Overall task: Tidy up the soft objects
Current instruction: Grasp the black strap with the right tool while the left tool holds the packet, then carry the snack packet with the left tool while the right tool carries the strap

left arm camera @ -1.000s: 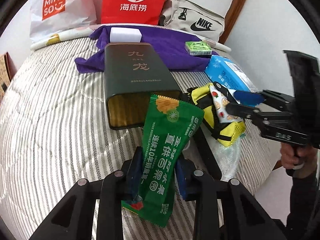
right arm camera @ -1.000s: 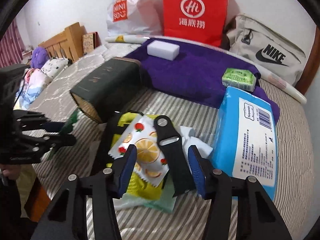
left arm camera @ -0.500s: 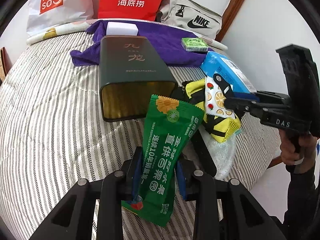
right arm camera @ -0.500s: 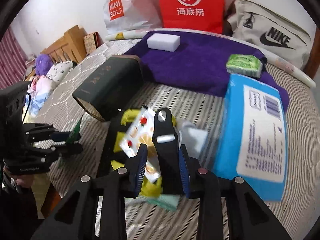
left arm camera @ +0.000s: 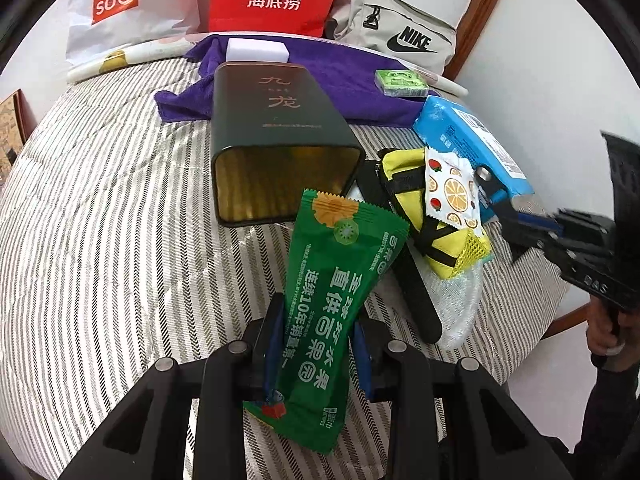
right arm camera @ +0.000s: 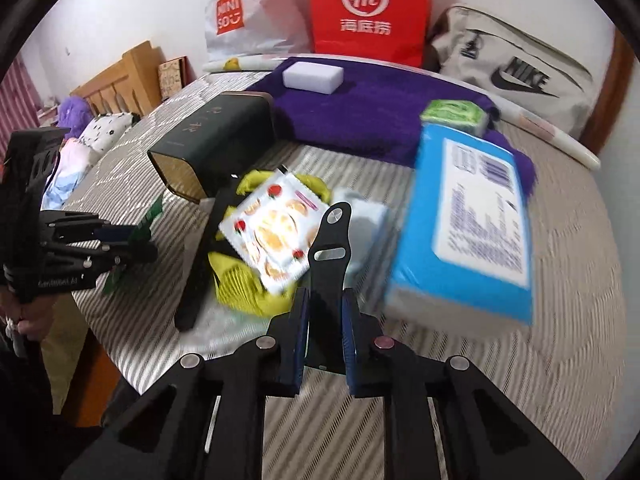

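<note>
We hold the green packet (left arm camera: pixel 332 300) in the left gripper (left arm camera: pixel 316 344), our right gripper (right arm camera: pixel 325 334) has just closed on the black strap (right arm camera: pixel 330 256), and the tin (left arm camera: pixel 276 136) is empty.

Our left hand-held gripper (left arm camera: pixel 316 344) points steeply down at the bed, its two blue-padded fingers (left arm camera: pixel 273 354) pressed on the lower part of a green snack packet (left arm camera: pixel 332 296) that stands up between them. Seen from the right wrist view, this gripper (right arm camera: pixel 132 240) sits at the near left, with our left hand (right arm camera: pixel 24 322) wrapped round its handle below. Our right hand-held gripper (right arm camera: pixel 324 328) also tilts steeply down; its jaws have just been closing, and the blue pads (right arm camera: pixel 298 340) now pinch a black strap (right arm camera: pixel 330 264) between them. From the left wrist view it reaches in from the right edge, our right hand (left arm camera: pixel 606 334) gripping the handle.
</note>
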Available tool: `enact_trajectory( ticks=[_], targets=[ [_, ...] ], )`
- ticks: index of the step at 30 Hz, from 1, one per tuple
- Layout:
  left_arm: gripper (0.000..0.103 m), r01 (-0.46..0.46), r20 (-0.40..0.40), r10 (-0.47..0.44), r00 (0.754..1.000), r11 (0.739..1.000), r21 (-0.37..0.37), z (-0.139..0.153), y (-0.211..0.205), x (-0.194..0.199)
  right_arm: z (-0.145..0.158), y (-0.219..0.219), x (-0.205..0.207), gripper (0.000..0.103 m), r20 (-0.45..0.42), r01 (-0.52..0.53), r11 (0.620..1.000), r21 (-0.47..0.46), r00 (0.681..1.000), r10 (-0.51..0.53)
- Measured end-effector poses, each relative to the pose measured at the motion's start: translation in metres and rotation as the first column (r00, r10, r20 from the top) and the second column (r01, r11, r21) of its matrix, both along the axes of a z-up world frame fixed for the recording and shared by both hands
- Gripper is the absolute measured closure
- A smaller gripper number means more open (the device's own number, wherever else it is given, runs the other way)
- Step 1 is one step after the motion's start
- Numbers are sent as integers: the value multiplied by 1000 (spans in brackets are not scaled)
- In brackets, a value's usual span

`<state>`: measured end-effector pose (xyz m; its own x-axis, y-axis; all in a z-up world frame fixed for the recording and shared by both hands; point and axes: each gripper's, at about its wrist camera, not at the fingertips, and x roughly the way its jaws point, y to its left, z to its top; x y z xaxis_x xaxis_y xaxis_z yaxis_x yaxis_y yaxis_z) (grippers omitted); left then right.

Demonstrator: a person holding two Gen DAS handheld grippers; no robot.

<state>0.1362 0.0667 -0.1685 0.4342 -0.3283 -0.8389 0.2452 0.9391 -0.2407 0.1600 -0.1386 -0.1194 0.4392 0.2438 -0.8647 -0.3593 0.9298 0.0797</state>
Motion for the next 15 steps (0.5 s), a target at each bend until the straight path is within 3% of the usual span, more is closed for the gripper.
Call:
enact_trajectory(
  ticks=[4, 9, 15],
  targets=[
    [74, -21, -10, 21, 1000, 1000, 13, -1, 0, -2, -5, -14, -21, 87, -49, 12, 1000, 24, 999, -11],
    [74, -42, 0, 42, 999, 998, 52, -2, -6, -3, -30, -33, -34, 87, -98, 75, 996, -39, 992, -78],
    [71, -51, 8, 50, 999, 993, 103, -3, -13, -4, -36, -45, -38, 85, -92, 116, 993, -35, 989, -119]
  ],
)
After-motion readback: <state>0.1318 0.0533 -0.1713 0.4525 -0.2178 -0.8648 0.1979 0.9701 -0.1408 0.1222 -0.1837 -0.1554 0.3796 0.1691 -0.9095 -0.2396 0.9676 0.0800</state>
